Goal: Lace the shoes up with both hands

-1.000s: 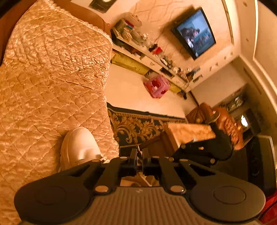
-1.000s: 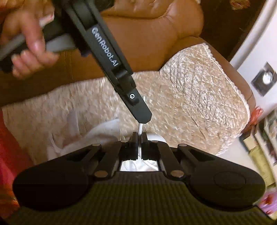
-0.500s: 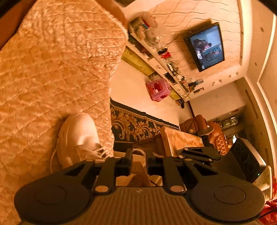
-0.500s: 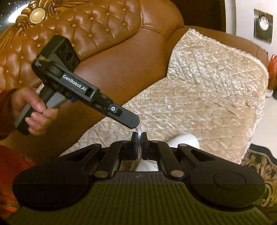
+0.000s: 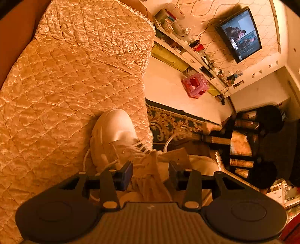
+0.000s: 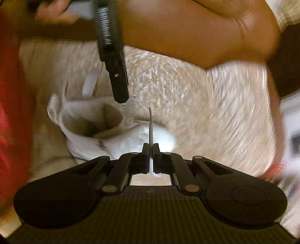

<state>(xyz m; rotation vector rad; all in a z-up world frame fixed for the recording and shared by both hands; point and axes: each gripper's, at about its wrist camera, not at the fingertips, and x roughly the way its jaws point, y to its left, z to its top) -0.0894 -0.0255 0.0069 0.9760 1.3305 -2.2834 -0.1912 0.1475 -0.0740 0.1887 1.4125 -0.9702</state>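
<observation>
A white shoe [image 5: 112,131] lies on the quilted sofa cover, toe pointing away, its laces [image 5: 136,150] loose over the eyelets. My left gripper [image 5: 150,169] hangs just above the shoe's tongue and its jaws are opening; the tongue shows between the fingers, but the pads are not touching it. In the right wrist view the shoe [image 6: 135,138] sits just ahead with its mouth facing left. My right gripper [image 6: 150,150] is shut on a white lace [image 6: 150,127] whose tip sticks up past the fingertips. The left gripper's finger [image 6: 117,78] points down at the shoe's collar.
The shoe rests on a golden quilted cover [image 5: 65,75] over a brown leather sofa [image 6: 187,37]. Beyond the seat edge lie a patterned carpet [image 5: 168,125], a wooden table [image 5: 240,144] and a pink stool [image 5: 195,85]. A person's hand [image 6: 56,9] holds the left gripper.
The left gripper's jaws went from shut to apart as it sank closer over the shoe's tongue. The right gripper rolled and swung, still shut on the lace.
</observation>
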